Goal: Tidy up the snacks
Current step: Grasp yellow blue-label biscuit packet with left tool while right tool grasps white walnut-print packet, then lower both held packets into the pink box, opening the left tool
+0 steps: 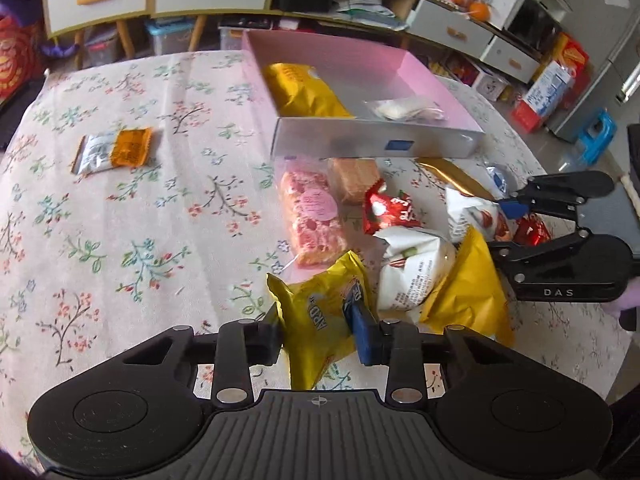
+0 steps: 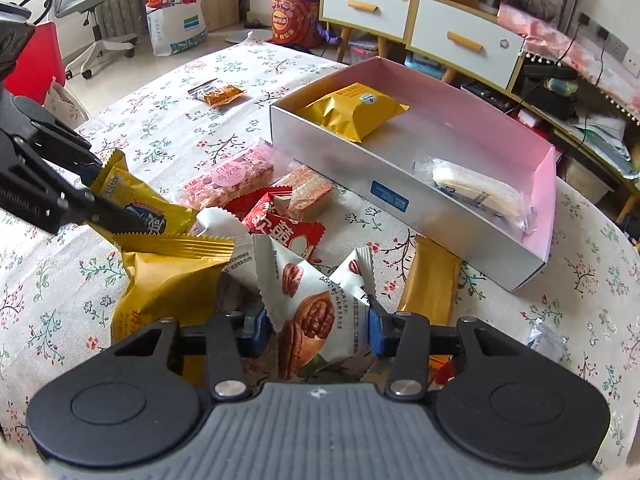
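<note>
Yellow snack pack (image 1: pixel 316 320) and white walnut pack (image 2: pixel 316 320) amid heaped snacks, near pink-lined box (image 2: pixel 400 192), seemingly half-filled.

We find the table (image 1: pixel 120 240) bearing a box (image 1: pixel 376 142) at upper centre of the left wrist view, with two packets lying in it, one at its left end (image 1: pixel 300 92) and one at its right (image 1: pixel 404 110). A heap of snacks (image 1: pixel 400 240) lies below the box. One lone packet (image 1: pixel 114 150) lies far left.
</note>
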`<action>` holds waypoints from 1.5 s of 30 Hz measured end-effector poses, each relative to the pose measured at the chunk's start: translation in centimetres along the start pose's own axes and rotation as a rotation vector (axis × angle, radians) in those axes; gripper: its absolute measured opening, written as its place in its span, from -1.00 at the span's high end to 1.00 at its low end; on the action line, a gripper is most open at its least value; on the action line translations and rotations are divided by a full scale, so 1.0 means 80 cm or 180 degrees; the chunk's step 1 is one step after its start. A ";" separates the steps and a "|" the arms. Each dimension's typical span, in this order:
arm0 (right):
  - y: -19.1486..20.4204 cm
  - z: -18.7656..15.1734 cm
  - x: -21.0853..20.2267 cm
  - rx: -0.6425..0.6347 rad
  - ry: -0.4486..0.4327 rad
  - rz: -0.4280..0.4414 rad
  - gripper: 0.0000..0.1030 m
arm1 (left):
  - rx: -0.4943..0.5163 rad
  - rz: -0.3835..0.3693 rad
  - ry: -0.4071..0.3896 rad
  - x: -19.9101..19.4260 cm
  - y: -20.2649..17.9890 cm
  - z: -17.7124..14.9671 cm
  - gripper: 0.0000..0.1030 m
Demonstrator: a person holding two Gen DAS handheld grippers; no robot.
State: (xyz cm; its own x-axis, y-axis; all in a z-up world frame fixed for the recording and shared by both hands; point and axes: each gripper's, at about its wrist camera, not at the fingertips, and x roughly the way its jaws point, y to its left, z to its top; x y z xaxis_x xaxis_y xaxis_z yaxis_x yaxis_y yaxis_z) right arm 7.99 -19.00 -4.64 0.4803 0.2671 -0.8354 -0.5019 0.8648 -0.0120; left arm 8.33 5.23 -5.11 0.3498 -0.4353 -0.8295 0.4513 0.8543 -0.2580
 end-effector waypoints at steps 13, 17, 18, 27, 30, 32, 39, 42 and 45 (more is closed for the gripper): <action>-0.001 0.006 -0.020 0.0046 -0.0125 -0.0064 0.19 | -0.0153 0.0103 -0.0183 -0.023 0.003 0.007 0.58; -0.004 0.010 -0.025 0.0093 -0.0159 -0.0118 0.20 | -0.0178 0.0103 -0.0258 -0.033 0.001 0.011 0.58; -0.006 0.011 -0.027 0.0106 -0.0171 -0.0137 0.20 | -0.0189 0.0100 -0.0283 -0.037 0.001 0.012 0.58; -0.029 0.026 -0.050 0.0408 -0.0400 -0.0197 0.19 | -0.0362 0.0022 -0.0619 -0.065 -0.007 0.038 0.58; -0.039 0.035 -0.053 0.0534 -0.0487 -0.0237 0.19 | -0.0424 -0.0001 -0.0748 -0.066 -0.016 0.053 0.58; -0.047 0.042 -0.053 0.0624 -0.0545 -0.0278 0.19 | -0.0497 -0.0034 -0.0818 -0.063 -0.023 0.063 0.58; -0.069 0.062 -0.034 0.0836 -0.0583 -0.0427 0.19 | -0.0491 -0.0020 -0.0915 -0.029 -0.055 0.110 0.58; -0.079 0.067 -0.025 0.0874 -0.0562 -0.0449 0.19 | -0.0412 -0.0002 -0.0923 -0.012 -0.064 0.133 0.58; -0.094 0.075 -0.010 0.0940 -0.0512 -0.0501 0.19 | -0.0325 0.0016 -0.0934 0.007 -0.070 0.155 0.58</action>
State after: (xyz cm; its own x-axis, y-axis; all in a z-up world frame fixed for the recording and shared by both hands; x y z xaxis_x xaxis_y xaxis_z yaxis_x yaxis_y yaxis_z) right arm 15.65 -23.14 -0.59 0.6537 0.1642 -0.7388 -0.1949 0.9798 0.0453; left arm 16.21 -3.29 2.04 0.5805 -0.4817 -0.6564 0.3694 0.8743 -0.3149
